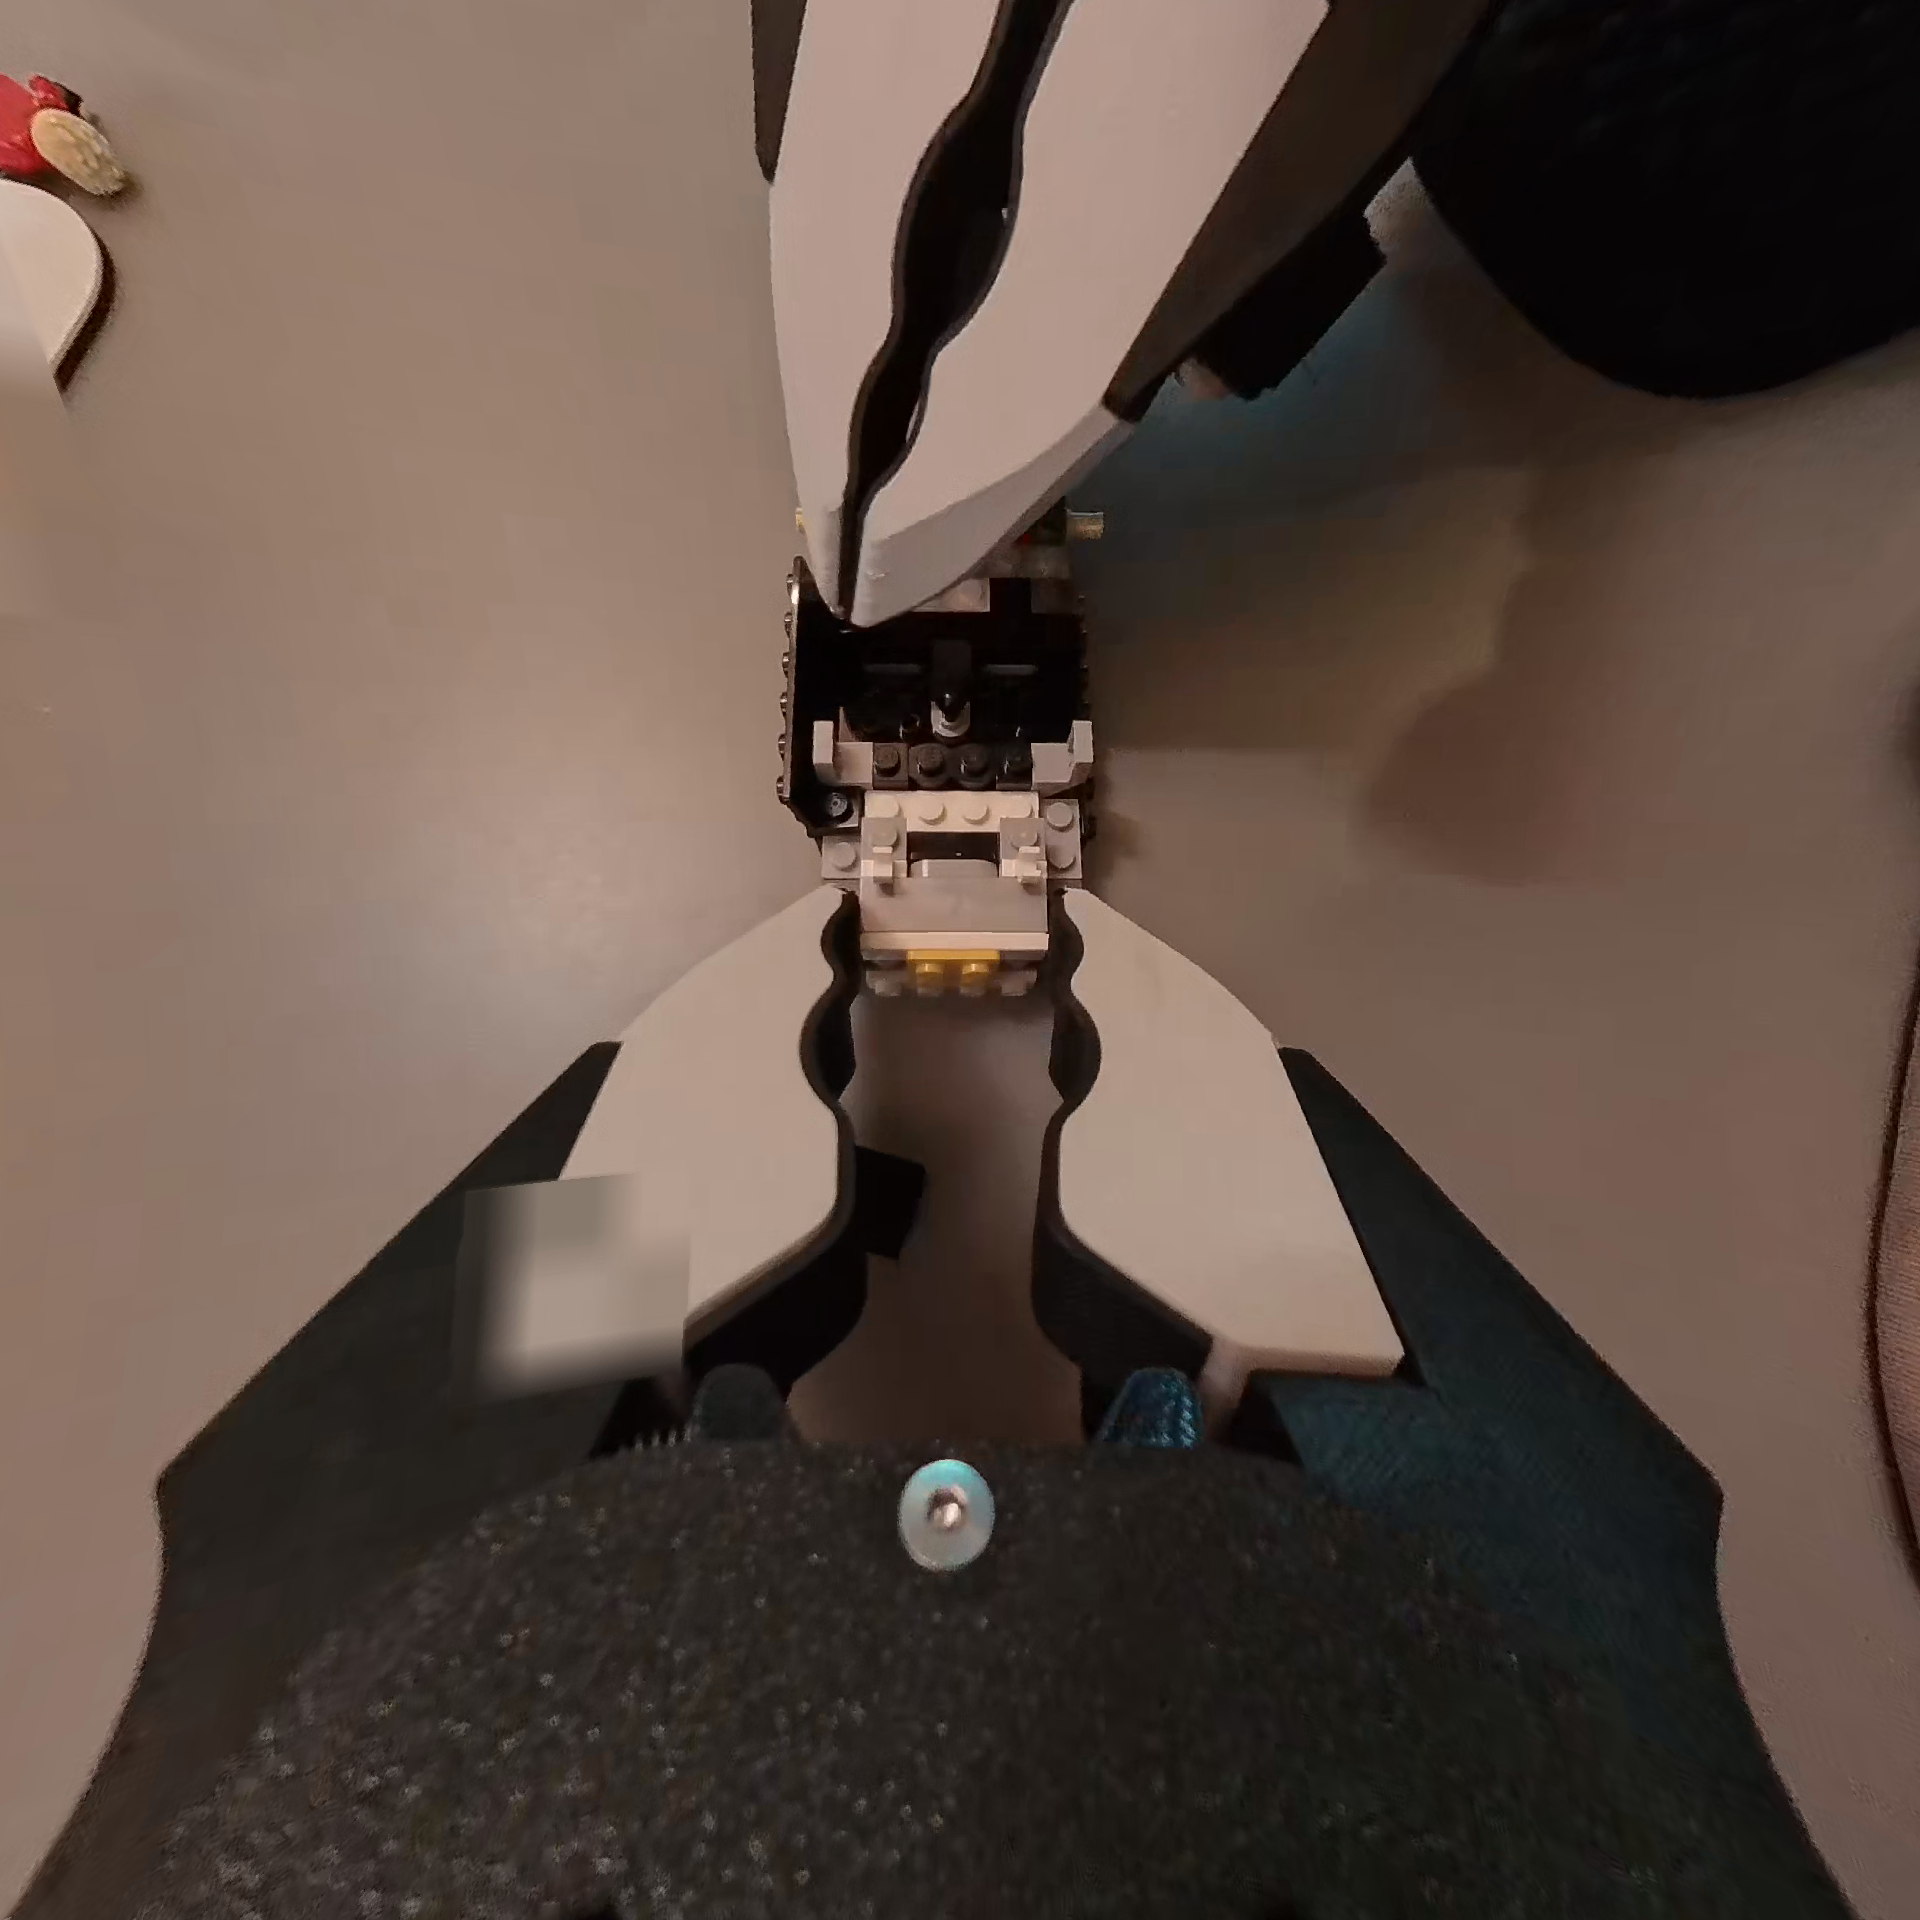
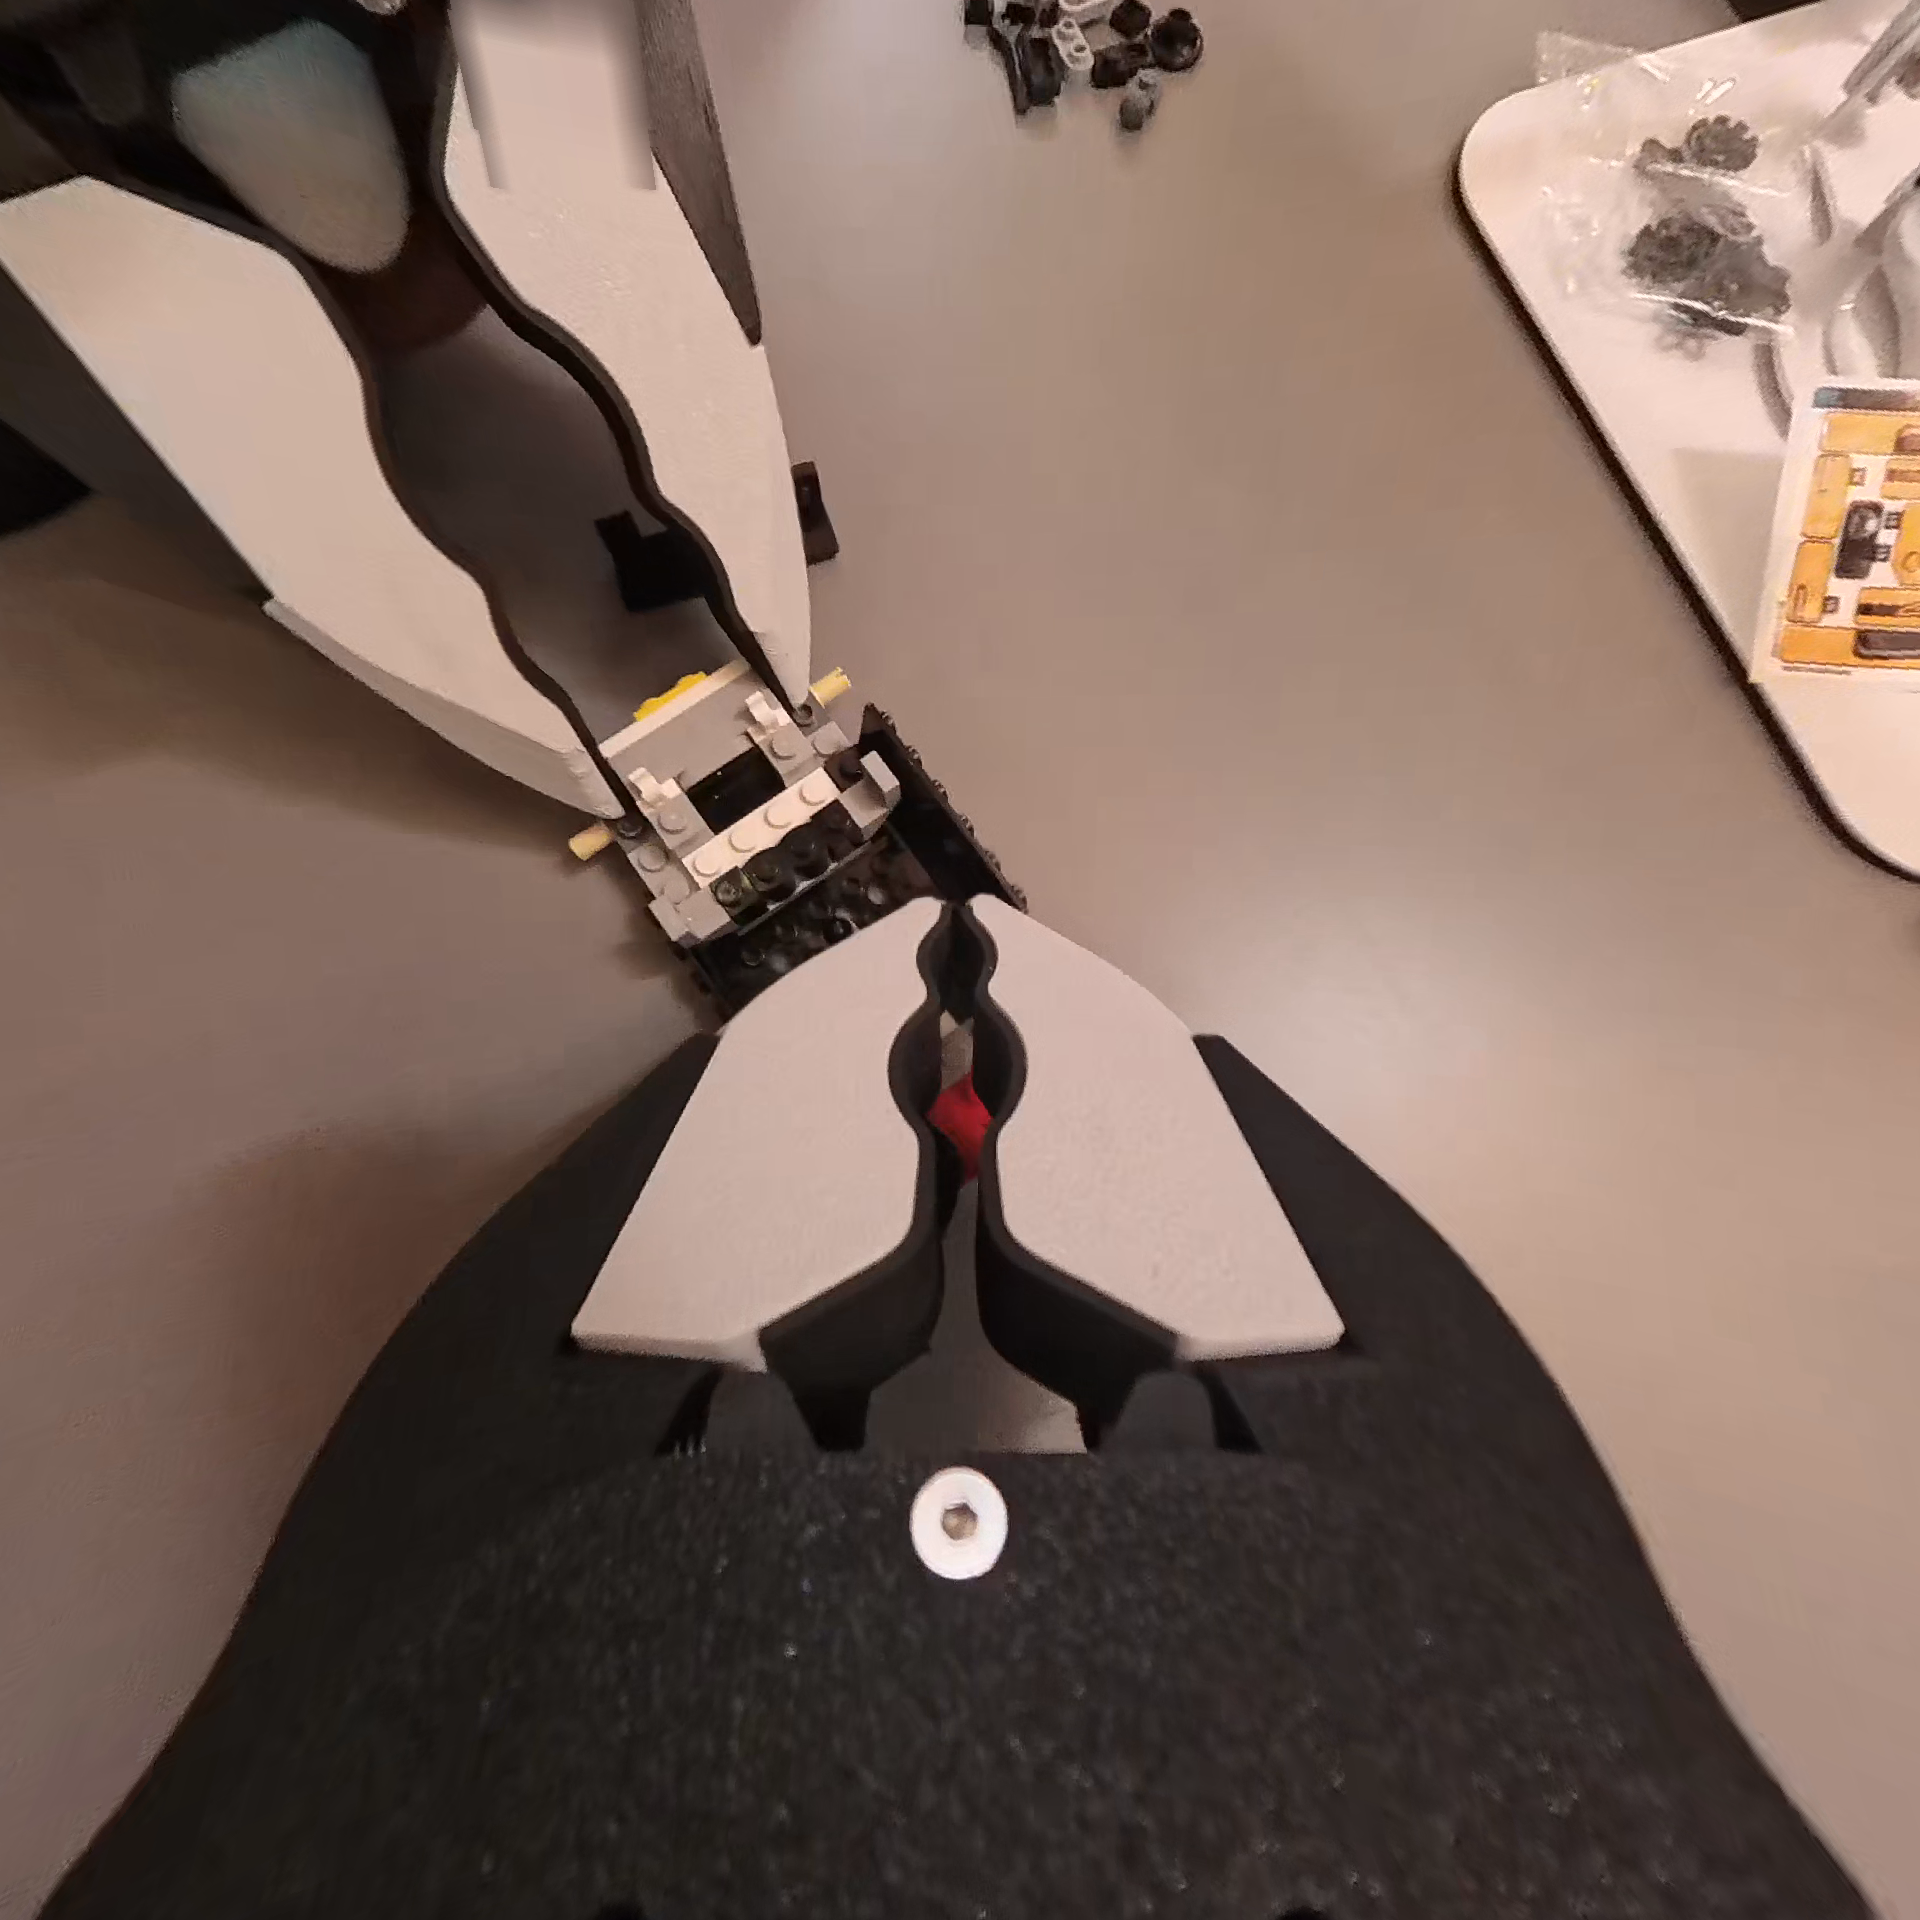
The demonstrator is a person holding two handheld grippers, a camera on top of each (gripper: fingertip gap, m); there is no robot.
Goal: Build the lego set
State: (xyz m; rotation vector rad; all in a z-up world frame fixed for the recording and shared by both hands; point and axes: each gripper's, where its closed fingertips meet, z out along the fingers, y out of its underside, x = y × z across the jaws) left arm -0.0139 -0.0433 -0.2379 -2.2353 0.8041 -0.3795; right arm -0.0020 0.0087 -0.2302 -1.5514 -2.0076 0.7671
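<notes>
Left tool [image 1: 954, 940] was clamped on the grey end of the lego build [image 1: 940, 769] sitting on the counter [image 1: 416, 623]; right tool [image 2: 961, 914], pinched closed, pressed the black end. I'd push straight down and brace firmly.

Grey, black and yellow lego model [image 1: 940, 831]; a possibly red piece [image 2: 958, 1117]; beige table [image 1: 416, 623].

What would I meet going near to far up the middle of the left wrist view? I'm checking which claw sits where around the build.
Left claw, gripping the grey end of the lego build → the build's black section → right claw, tips closed, touching the build's far end.
</notes>
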